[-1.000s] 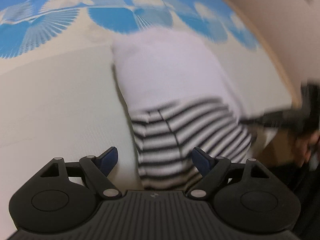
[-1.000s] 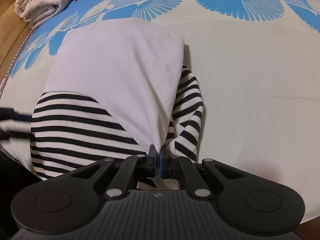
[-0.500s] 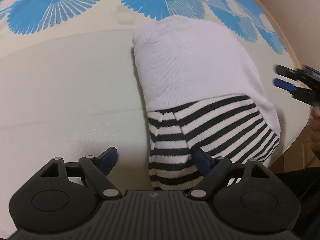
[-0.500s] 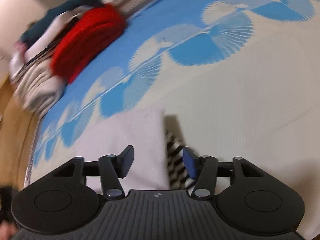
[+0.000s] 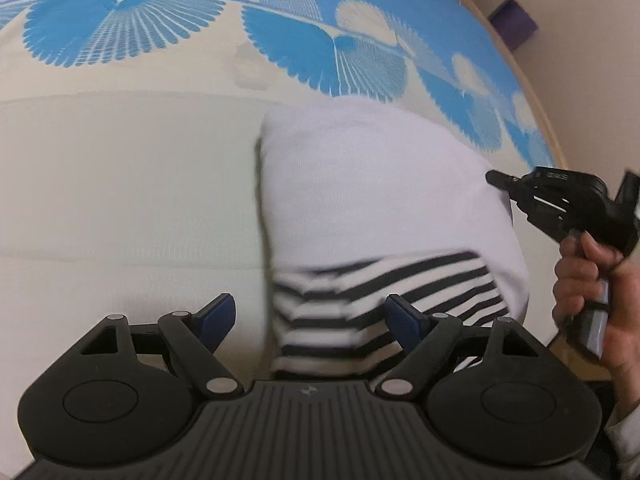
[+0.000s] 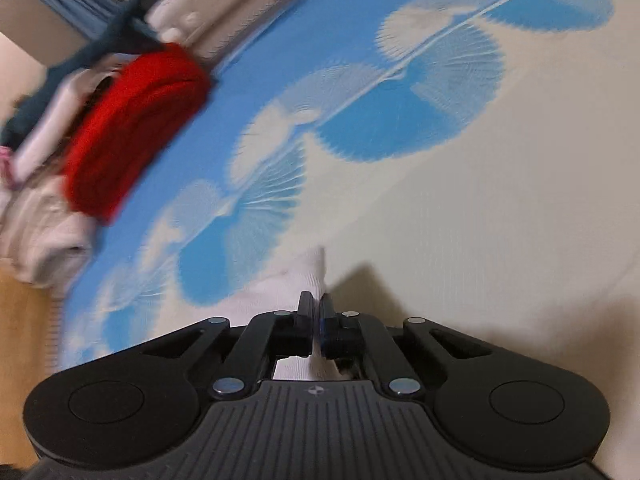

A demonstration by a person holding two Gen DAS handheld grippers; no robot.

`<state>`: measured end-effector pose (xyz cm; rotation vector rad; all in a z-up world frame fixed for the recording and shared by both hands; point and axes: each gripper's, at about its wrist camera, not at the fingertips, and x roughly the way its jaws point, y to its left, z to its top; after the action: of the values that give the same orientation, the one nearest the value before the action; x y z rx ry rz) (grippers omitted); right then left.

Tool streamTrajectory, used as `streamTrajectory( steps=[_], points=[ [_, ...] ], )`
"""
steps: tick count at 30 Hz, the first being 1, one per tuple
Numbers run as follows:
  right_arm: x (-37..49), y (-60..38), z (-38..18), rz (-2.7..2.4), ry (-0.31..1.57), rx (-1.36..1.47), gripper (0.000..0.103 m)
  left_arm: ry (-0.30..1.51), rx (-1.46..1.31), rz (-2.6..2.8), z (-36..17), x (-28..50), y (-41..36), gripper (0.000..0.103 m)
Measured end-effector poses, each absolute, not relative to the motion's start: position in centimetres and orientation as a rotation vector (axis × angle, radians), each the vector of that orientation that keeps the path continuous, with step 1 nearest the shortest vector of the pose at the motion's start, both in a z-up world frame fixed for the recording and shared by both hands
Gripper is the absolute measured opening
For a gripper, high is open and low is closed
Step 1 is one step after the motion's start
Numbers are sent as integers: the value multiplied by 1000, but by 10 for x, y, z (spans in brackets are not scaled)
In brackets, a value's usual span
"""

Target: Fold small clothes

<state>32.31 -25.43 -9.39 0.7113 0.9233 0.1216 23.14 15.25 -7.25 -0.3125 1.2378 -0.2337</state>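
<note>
My right gripper [image 6: 316,322] has its jaws closed on the white edge of the folded white-and-striped knit garment [image 5: 384,216] lying on the blue-patterned bed cover [image 5: 120,160]. My left gripper [image 5: 308,320], jaws wide open and empty, hangs over the striped end directly ahead; the garment's long axis runs away from those jaws, so I judge the left nearer for the next fold.

One of my tongs gapes, the other is pinched tight.
My left gripper [image 5: 308,318] tilts downward, fingers spread wide, gripping nothing. My right hand [image 5: 592,300] clasps the right gripper [image 6: 316,312], jaws closed together.
</note>
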Motion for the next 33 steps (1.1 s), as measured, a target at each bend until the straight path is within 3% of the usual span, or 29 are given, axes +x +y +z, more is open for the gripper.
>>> streamTrajectory(
  steps=[4,10,15,19,22,24,28,33],
  points=[
    [329,-246,-117,65,1058,652,2,1252,-163,-184,-82,229,135,89],
    [310,-243,-75,20,859,431,7,1232,-190,-180,-77,228,136,88],
    [284,-245,-47,318,731,484,23,1181,-266,-145,-66,234,144,88],
    [278,-221,-66,497,903,382,45,1144,-367,-80,-63,243,152,88],
    [280,-209,-105,319,1109,153,51,1162,-487,-76,-71,252,158,89],
    [283,-224,-120,243,1160,188,60,1204,-577,-76,-86,260,163,89],
    [285,-239,-125,259,1151,282,62,1258,-725,-67,-114,269,171,93],
    [289,-237,-132,249,1159,365,65,1272,-799,-103,-129,279,172,91]
  ],
)
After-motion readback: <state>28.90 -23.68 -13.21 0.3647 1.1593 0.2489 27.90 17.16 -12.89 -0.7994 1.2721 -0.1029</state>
